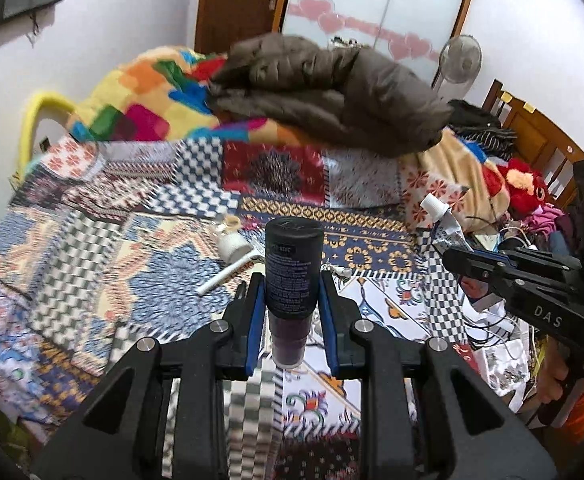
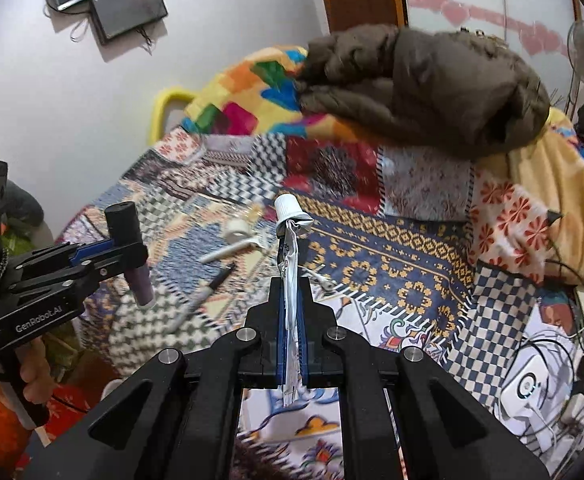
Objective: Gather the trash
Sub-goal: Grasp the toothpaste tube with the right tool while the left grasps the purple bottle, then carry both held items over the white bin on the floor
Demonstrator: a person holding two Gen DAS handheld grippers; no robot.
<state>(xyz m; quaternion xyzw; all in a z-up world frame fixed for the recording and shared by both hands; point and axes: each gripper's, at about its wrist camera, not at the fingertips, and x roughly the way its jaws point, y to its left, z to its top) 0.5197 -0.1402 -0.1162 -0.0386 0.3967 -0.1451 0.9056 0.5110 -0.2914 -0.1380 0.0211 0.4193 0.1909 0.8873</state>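
My left gripper (image 1: 291, 280) is shut on a black cylindrical bottle (image 1: 293, 256) with a purple lower end, held upright above the patterned bedspread (image 1: 92, 248). In the right wrist view that bottle (image 2: 126, 220) and the left gripper (image 2: 132, 250) show at the left. My right gripper (image 2: 291, 286) is shut on a flattened toothpaste tube (image 2: 290, 248) with a white cap, also held off the bed. In the left wrist view the tube (image 1: 446, 228) sticks up from the right gripper (image 1: 452, 258). A small white bottle (image 2: 237, 230), a white stick (image 2: 232, 253) and a black pen (image 2: 216, 280) lie on the bedspread.
A brown padded jacket (image 1: 324, 88) lies on a colourful blanket (image 1: 140, 104) at the far side of the bed. A red plush toy (image 1: 520, 184), clothes and a wooden headboard (image 1: 532, 132) are on the right. Cables and a white device (image 2: 528, 384) crowd the near right.
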